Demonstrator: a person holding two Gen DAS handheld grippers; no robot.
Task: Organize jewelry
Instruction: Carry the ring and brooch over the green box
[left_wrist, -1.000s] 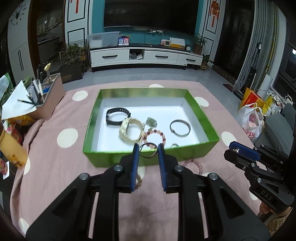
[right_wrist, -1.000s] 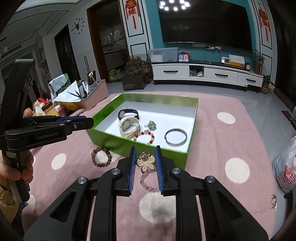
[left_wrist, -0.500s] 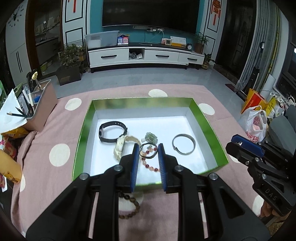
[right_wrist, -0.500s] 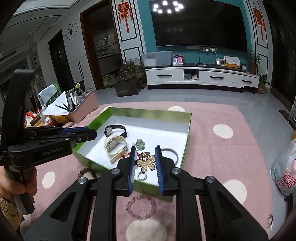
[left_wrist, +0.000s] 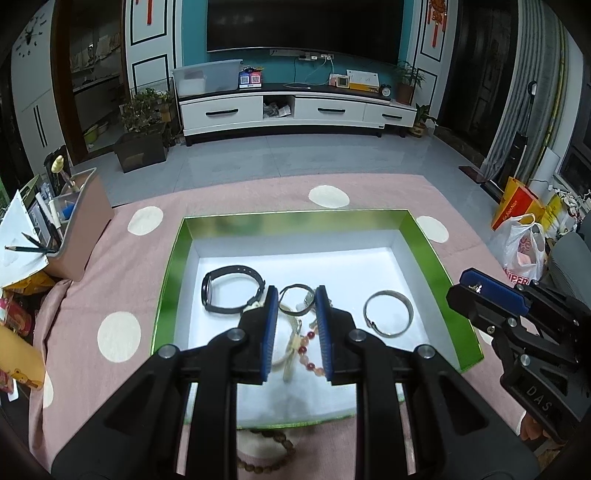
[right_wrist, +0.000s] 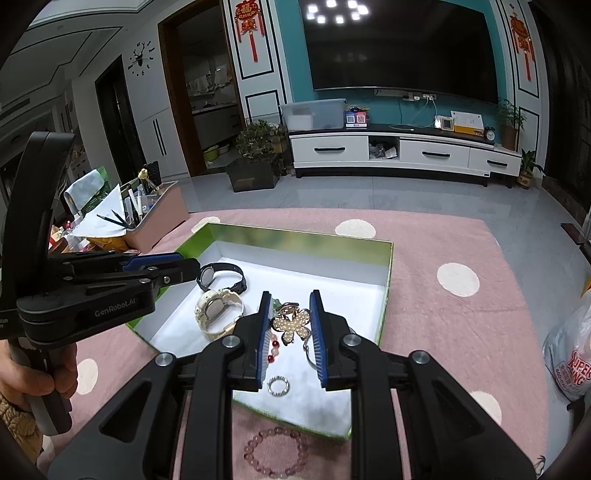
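- Far left on the bench (left_wrist: 122, 280): one tub of pens (left_wrist: 79, 225), not part of the job.
- Next, one green box (left_wrist: 169, 266) on the pink dotted cloth, with one black watch (left_wrist: 231, 291) lying at its left side.
- Left hand-held gripper (left_wrist: 296, 301): closed on a thin dark ring (left_wrist: 295, 285).
- Was hanging over the cloth in front of the box a second ago. Now hangs over the middle of the box, above the red beads (left_wrist: 308, 341).
- Means the ring is ready to be let go. Should land in the box, most likely.
- Further right in the box: one silver bangle (left_wrist: 388, 314), lying flat and apart from the rest.
- Right hand-held gripper (right_wrist: 290, 301): closed on a gold flower pin (right_wrist: 293, 325).
- Also moved forward in that second, from over the cloth to over the near part of the box. Ready to drop too, it seems.
- Counting what lies in the box: two watches, the black one and a cream one (right_wrist: 218, 312). One string of red beads, one silver bangle, one tiny ring (right_wrist: 277, 386). One green charm, mostly hidden.
- Counting what is held up: two things, the thin ring and the flower pin.
- Not put away yet, on the cloth just in front of the box: two bead bracelets, one brown (left_wrist: 266, 458) and one pink (right_wrist: 275, 452).
- So two more pick-ups left after these drops, at a guess.
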